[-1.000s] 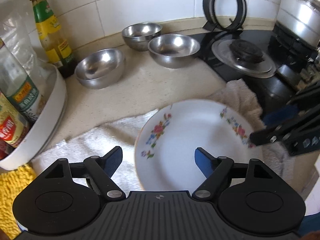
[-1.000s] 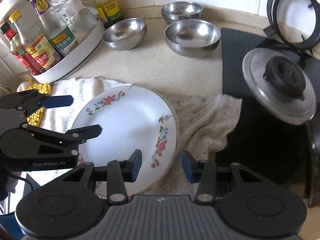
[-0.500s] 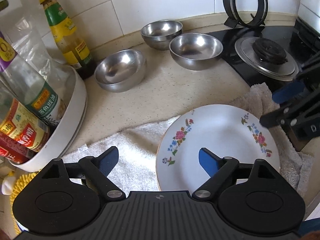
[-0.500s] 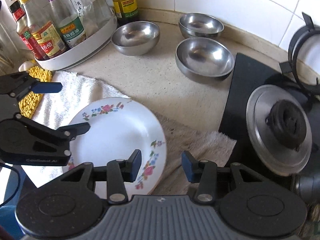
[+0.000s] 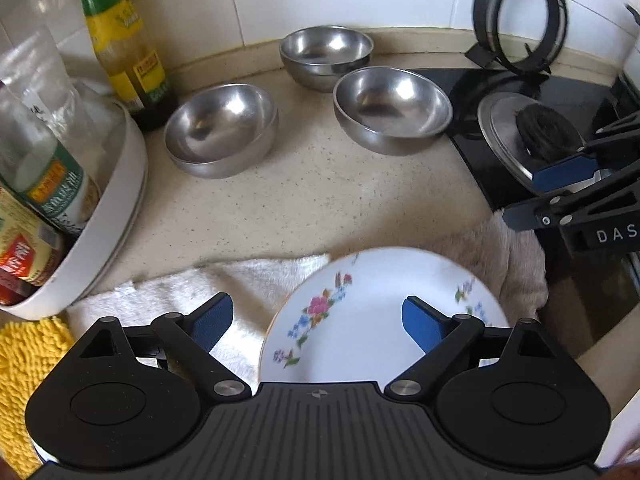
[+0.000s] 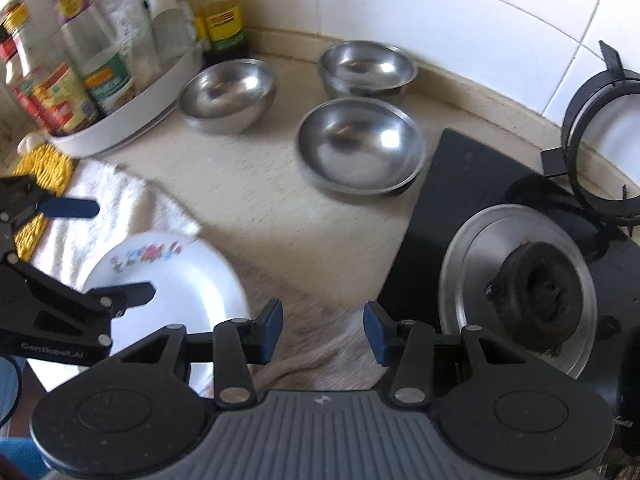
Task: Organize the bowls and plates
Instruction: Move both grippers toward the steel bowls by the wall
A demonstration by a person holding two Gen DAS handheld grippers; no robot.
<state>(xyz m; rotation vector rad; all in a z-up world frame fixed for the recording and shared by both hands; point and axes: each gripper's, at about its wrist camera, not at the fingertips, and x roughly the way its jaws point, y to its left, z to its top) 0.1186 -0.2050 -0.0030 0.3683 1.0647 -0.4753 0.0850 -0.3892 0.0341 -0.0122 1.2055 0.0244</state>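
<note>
A white plate with flower prints (image 5: 372, 320) lies on a white towel (image 5: 248, 280) at the counter's front; it also shows in the right wrist view (image 6: 176, 280). Three steel bowls stand on the counter behind it: a left stack of two (image 5: 222, 134), a back stack of two (image 5: 326, 56) and one on the right (image 5: 392, 110). In the right wrist view they sit at left (image 6: 228, 94), back (image 6: 366, 70) and middle (image 6: 360, 148). My left gripper (image 5: 318, 322) is open and empty above the plate's left edge. My right gripper (image 6: 322, 332) is open and empty over the towel, right of the plate.
A white tray of sauce bottles (image 5: 104, 216) stands at the left, with a tall yellow-label bottle (image 5: 124, 44) behind it. A black stove with a burner cap (image 6: 540, 292) is on the right, a pot ring (image 5: 520, 16) against the tiled wall. A yellow mat (image 5: 20, 356) lies front left.
Both grippers have moved forward and upward toward the bowls. The plate has slid lower in both views. Both grippers stay open and empty.
</note>
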